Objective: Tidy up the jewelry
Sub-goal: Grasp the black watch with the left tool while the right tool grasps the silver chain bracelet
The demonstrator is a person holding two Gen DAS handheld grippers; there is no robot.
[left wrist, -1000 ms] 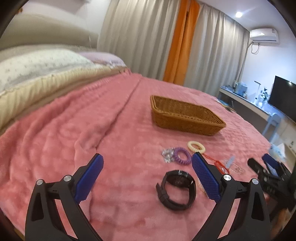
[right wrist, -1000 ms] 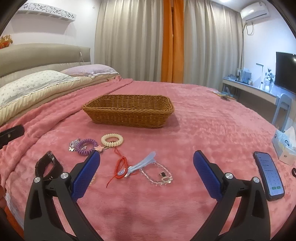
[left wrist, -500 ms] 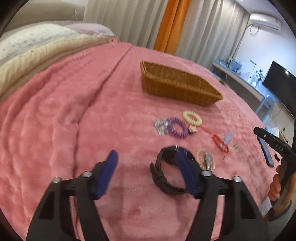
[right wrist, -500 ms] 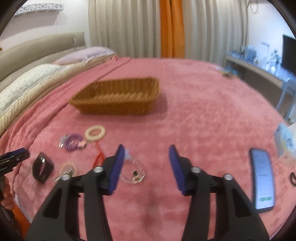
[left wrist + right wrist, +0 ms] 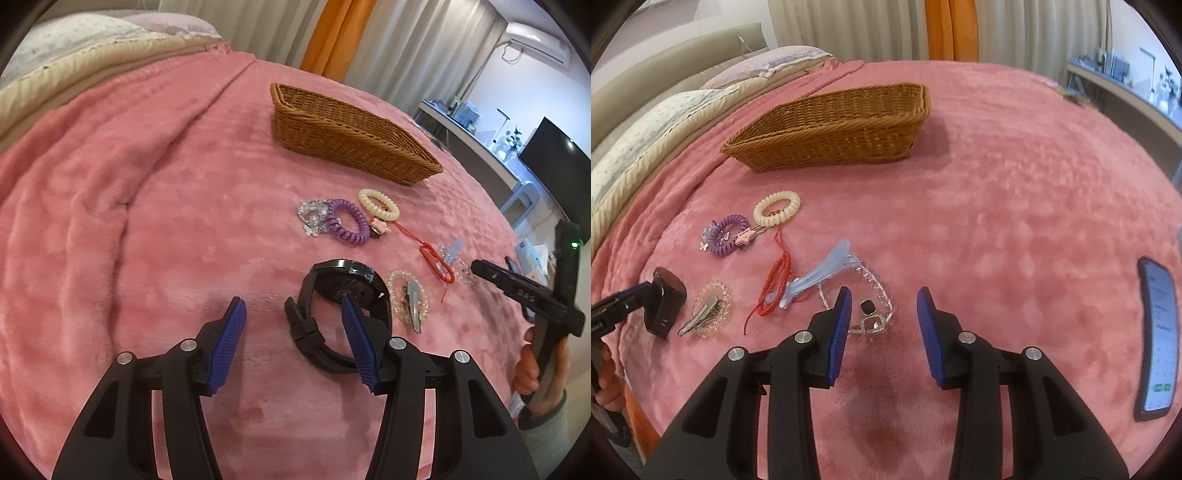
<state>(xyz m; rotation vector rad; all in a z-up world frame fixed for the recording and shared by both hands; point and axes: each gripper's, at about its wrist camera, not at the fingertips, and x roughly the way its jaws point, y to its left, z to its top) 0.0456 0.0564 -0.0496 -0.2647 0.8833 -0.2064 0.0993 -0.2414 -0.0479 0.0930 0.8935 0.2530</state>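
Note:
Jewelry lies on a pink blanket in front of a wicker basket (image 5: 351, 136) (image 5: 834, 125). My left gripper (image 5: 293, 308) is open, low over a black watch (image 5: 317, 328); its right finger reaches inside the strap loop. Beyond lie a purple coil tie (image 5: 347, 221), a cream coil tie (image 5: 378, 203), a red cord (image 5: 437, 262) and a beaded bracelet with a clip (image 5: 408, 299). My right gripper (image 5: 882, 299) is open just above a clear bead bracelet with a dark stone (image 5: 871, 314), beside a blue hair clip (image 5: 820, 275).
A phone (image 5: 1158, 339) lies on the blanket at the right. Pillows (image 5: 646, 136) line the far left. A desk and TV (image 5: 550, 166) stand beyond the bed's right side.
Both grippers have tilted down and moved closer to the blanket. Both sets of jaws have narrowed. The left one now straddles the watch strap; the right one hangs over the bead bracelet.

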